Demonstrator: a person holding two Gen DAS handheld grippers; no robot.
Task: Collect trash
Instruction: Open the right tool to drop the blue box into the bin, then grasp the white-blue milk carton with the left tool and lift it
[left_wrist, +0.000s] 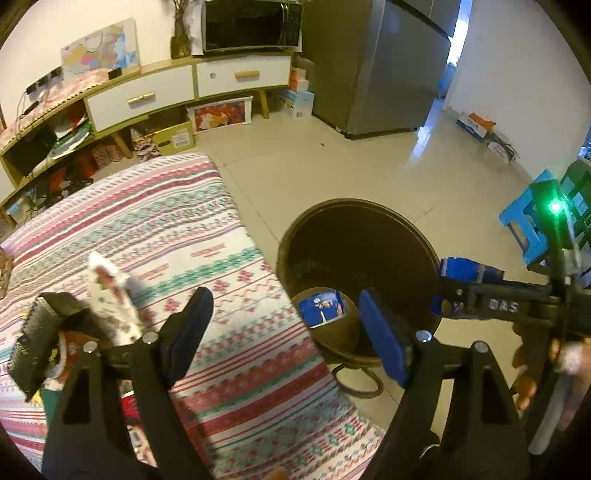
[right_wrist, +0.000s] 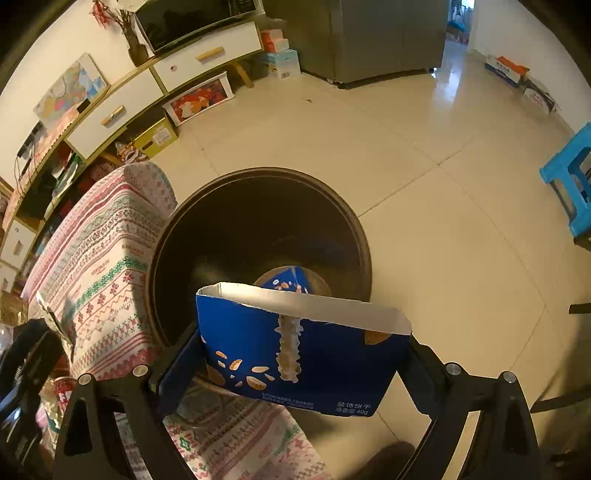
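Right gripper clamped on blue biscuit box, one finger on each short end; long axis of box crosswise between the fingers, torn open top edge facing far, printed face toward the camera. Same box seen from left wrist view as blue carton at the tip of the right gripper, held over the right rim of the bin.

Trash bin: round, dark, mouth open, on the tiled floor just right of the patterned cloth covering the near-left surface. Box above the near rim of the bin, not yet fully over the mouth; opening lies straight ahead of the jaws, farther away. Reflection of the blue box visible on the bin's inner bottom.

Left gripper spread wide, nothing between the fingers, hovering over the edge of the cloth beside the bin. White printed wrapper lying on the cloth to the near left, next to a dark ribbed object, identity unclear; more litter at the far-left edge, too blurred to name.

Judgement: drop step in hand. Short advance toward the far side needed before release, else box likely to catch the near rim. Wrapper closer to left gripper; likely next pick.
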